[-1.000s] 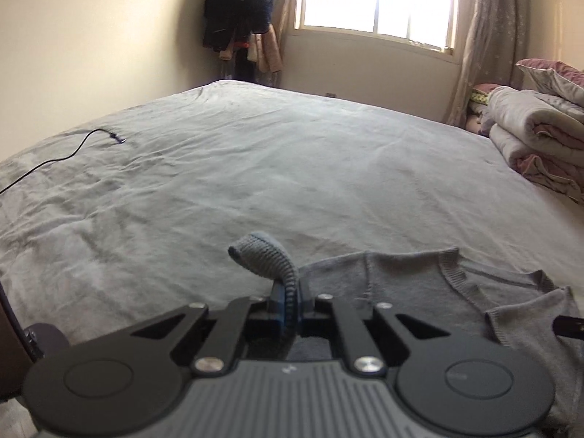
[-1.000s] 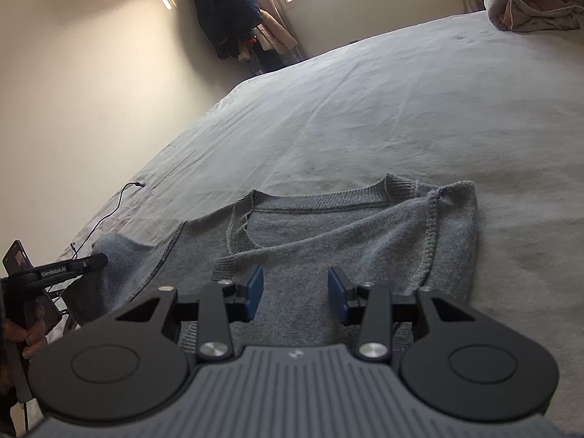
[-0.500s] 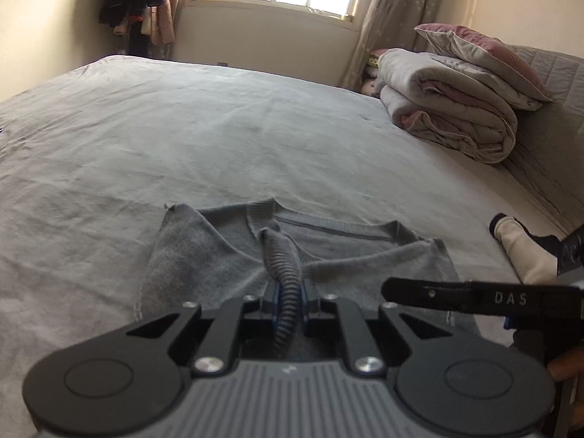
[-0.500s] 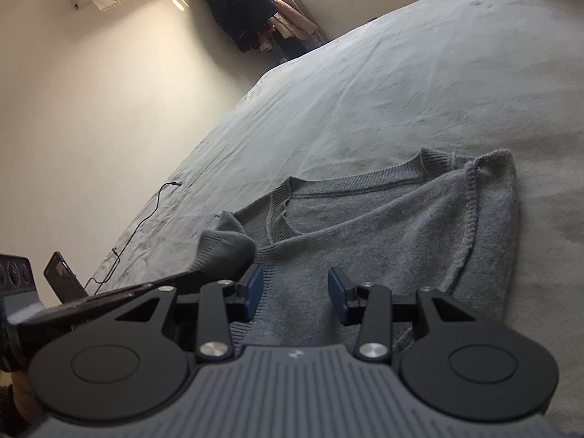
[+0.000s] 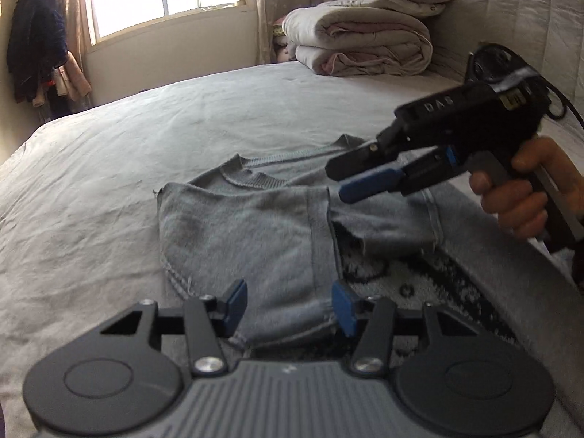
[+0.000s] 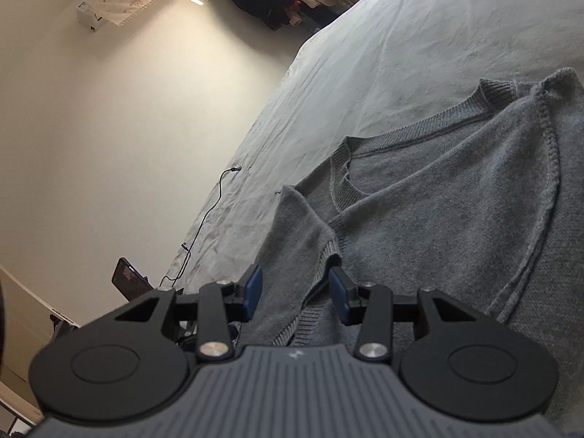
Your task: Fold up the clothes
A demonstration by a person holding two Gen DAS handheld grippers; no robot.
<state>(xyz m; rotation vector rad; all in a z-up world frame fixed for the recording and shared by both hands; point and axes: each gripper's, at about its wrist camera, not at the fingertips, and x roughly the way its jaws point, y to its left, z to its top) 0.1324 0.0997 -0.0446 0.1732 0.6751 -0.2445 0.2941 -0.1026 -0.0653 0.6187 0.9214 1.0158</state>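
Left wrist view: left claw [image 5: 288, 306] was opening, pads off the sleeve [image 5: 255, 241] between them; right claw [image 6: 294, 294] hung released over the sweater [image 6: 456, 200].

The grey sweater [image 6: 456, 211] runs off the right edge of the right wrist view, so its far sleeve and hem go unseen. In the left wrist view its near hem slips behind the left gripper [image 5: 288, 303]. The right hand [image 5: 529, 189] is cut by the frame edge. The small dark device [image 6: 127, 283] beside the bed is perhaps a phone.
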